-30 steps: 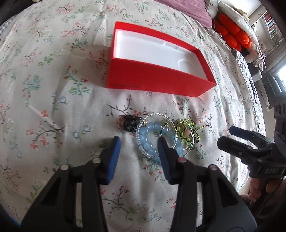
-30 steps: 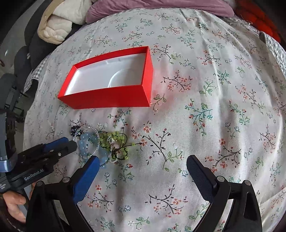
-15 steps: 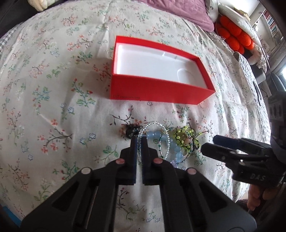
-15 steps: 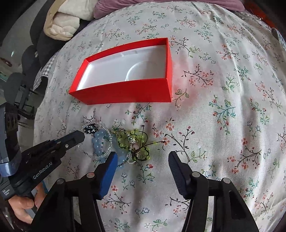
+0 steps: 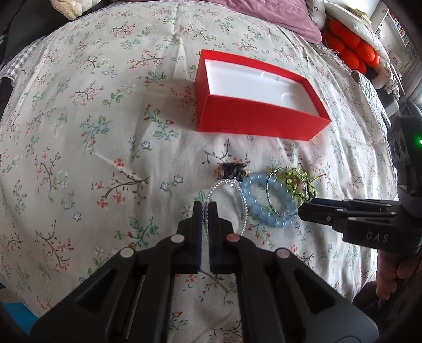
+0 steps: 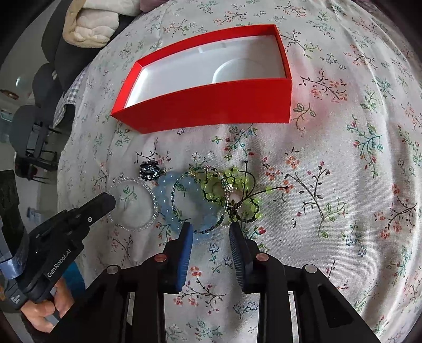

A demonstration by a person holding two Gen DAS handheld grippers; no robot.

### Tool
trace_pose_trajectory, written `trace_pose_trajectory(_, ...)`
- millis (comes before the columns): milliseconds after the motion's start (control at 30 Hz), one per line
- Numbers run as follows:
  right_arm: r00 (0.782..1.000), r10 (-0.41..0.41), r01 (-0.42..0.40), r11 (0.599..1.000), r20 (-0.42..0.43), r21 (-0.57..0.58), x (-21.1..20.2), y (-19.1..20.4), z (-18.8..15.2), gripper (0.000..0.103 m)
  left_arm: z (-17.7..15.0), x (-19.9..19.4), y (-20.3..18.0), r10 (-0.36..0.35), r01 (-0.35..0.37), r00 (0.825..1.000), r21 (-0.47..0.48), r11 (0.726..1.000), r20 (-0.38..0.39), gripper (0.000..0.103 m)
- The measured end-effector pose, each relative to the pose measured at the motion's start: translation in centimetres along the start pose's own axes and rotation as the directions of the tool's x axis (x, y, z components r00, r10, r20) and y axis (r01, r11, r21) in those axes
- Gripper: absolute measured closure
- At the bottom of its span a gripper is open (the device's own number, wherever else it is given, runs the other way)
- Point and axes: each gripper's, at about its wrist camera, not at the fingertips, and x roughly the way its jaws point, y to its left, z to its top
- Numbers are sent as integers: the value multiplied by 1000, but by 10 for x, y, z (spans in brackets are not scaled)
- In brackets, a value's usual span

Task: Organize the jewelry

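Since a second ago, both grippers are sitting differently: the left gripper [image 5: 205, 208], then spread wide over the jewelry, is now pinching the near edge of the clear seed-bead bangle [image 5: 229, 203] between pressed-together pads, and that bangle is lying pulled a little apart from the pile. The right gripper [image 6: 211, 234] has just been closing its jaws; they are standing partly spread now, bracketing the near rim of the blue bead bracelet [image 6: 184, 203] and the thin beaded rings overlapping it, and I cannot tell whether the pads [image 6: 184, 248] are touching any of them.

Everything is resting on a bed covered with a white floral bedspread [image 6: 343, 171], sprigged with small red, blue and green flowers. A red box [image 6: 211, 105] with a bare white lining is lying open beyond the jewelry, well apart from it. The pile itself is lying in a row between the box and the grippers: a small dark sparkly piece [image 6: 149, 170] nearest the box, then the clear bangle, the blue bracelet, and a yellow-green bead bracelet [image 6: 232, 192] on dark cord, the last two overlapping.

Around the bed, a purple pillow [image 5: 277, 15] is lying at the head, an orange-and-white cushion [image 5: 353, 50] is sitting at the far right, a cream blanket [image 6: 89, 23] is heaped off the left side, and a hand [image 6: 44, 311] is gripping the left gripper's handle.
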Motion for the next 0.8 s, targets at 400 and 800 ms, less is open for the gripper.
trace_pose_trajectory(400, 1000, -7, 6, 1000, 22, 15, 10, 3, 8, 95, -2, 9, -4, 27, -26, 999, 25, 999, -19, 98)
trace_pose_trajectory(800, 984, 38, -30, 998, 176, -48, -38, 21, 12, 99, 15, -27, -6, -19, 19, 997, -4, 1000, 76, 98)
